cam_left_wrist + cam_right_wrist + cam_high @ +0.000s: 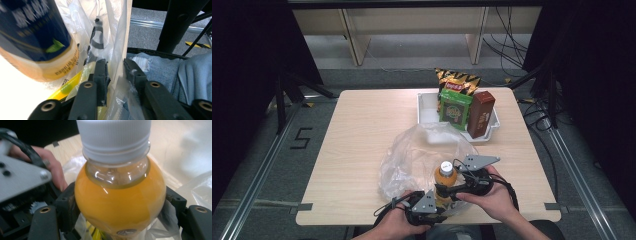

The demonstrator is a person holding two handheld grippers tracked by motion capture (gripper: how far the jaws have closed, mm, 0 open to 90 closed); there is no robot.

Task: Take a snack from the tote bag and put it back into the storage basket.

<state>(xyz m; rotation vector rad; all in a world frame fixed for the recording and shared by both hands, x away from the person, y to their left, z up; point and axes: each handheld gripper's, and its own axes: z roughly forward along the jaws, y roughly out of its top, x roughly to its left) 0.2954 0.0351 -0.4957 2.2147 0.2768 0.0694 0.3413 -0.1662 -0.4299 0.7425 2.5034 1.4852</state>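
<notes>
The table (362, 150) runs pale and wide, and near its front edge lies the clear bag (412, 160), crumpled and spread toward the middle. Up at the far right sits a white tray (426, 107), holding a chip packet (457, 80), a green box (455, 110) and a brown carton (481, 114), all upright and packed close, well apart from the action. Down front, the bottle (445, 177) of orange drink stands upright at the bag's near edge, white cap on top. The right gripper (457, 189) has it: jaws clamped on the bottle's rounded shoulder, one each side, as the right gripper view shows close up. The left gripper (432, 212) sits just beside it at the table's edge, its jaws nearly together with a fold of the bag's film caught between them.
</notes>
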